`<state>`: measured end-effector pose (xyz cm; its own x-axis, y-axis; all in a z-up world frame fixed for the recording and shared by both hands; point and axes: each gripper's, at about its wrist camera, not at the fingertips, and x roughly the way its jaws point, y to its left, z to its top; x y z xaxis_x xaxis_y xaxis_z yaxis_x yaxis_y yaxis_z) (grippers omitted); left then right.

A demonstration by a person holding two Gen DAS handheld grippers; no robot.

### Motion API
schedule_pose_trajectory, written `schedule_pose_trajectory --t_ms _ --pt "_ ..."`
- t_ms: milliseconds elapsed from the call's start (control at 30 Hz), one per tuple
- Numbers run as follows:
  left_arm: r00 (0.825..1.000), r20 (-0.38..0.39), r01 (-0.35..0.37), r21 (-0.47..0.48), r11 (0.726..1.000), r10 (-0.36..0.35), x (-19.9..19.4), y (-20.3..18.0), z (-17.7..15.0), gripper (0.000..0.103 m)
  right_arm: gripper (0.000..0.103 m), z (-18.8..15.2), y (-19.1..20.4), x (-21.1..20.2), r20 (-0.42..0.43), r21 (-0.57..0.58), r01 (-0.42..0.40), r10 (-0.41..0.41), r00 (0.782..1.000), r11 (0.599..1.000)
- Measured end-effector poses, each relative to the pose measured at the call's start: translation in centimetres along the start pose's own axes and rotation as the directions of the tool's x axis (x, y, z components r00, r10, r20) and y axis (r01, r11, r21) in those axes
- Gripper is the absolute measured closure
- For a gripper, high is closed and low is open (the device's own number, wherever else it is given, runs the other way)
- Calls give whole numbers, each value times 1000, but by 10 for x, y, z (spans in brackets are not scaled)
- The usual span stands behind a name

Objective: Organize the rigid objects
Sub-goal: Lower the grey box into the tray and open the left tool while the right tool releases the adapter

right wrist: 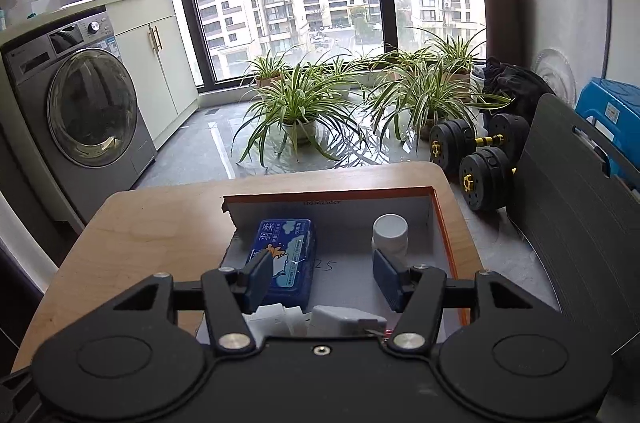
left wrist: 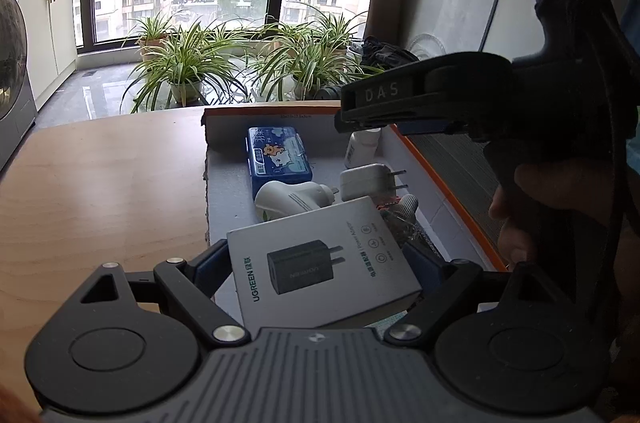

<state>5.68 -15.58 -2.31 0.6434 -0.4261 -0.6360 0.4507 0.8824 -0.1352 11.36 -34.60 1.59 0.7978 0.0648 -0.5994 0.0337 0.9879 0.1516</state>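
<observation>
An open cardboard box with orange edges sits on the wooden table. In it lie a blue tissue pack, a white bottle, a white plug adapter and a round white plug. My left gripper is shut on a grey UGREEN charger box, held over the box's near end. My right gripper is open and empty above the cardboard box, between the tissue pack and the bottle. It also shows in the left wrist view.
Potted spider plants stand on the floor by the window. A washing machine and cabinet are on the left. Dumbbells, a dark board and a blue stool stand right of the table.
</observation>
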Motion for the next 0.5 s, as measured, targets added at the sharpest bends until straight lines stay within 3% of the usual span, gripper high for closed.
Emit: schedule_pose_trajectory --t_ms 167,300,433,500 --pt "1000 3 1 11 1000 -1 -2 -5 -2 10 34 -4 -8 -33 42 5 21 -21 999 1000" --pt "1000 -10 -4 2 1000 4 0 -8 -4 10 25 -13 -10 -67 85 14 28 -29 996 1000" --pt "999 -32 -23 5 1000 23 2 -13 -3 9 24 -22 -7 -91 97 -9 51 -50 994 999" --pt "998 -44 -40 10 999 40 1 -16 -2 2 23 -26 -6 -102 112 -9 64 -63 992 998"
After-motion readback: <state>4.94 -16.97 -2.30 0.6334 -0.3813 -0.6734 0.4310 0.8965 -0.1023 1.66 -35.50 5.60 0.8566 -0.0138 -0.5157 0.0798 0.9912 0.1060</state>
